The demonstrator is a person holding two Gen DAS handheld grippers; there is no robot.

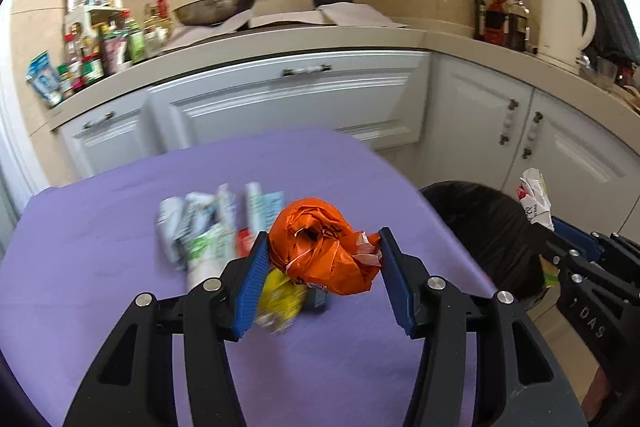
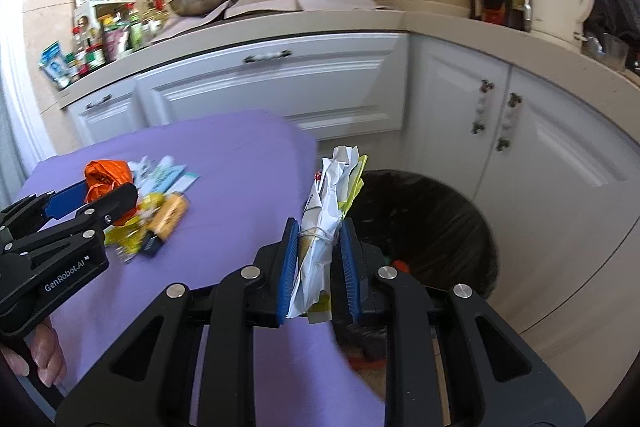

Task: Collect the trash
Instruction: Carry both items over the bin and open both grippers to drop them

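Note:
My left gripper [image 1: 324, 233] is shut on a crumpled orange plastic bag [image 1: 320, 247], held just above the purple table [image 1: 100, 219]. Under it lie a yellow wrapper [image 1: 280, 295] and several white and green packets [image 1: 204, 227], blurred. In the right wrist view the same bag [image 2: 106, 173] sits in the left gripper [image 2: 100, 193] over the pile of wrappers [image 2: 164, 211]. My right gripper [image 2: 320, 223] is shut on a bundle of white and yellow paper [image 2: 326, 195] tied with string. It stands at the table's right edge, beside a bin with a black liner [image 2: 436, 211].
The bin [image 1: 480, 223] stands on the floor between the table and white cabinets [image 1: 560, 155]. A counter [image 1: 280, 39] behind carries bottles, a wok, a black pot and a white kettle [image 1: 566, 19]. A hand [image 2: 40, 351] holds the left gripper's grip.

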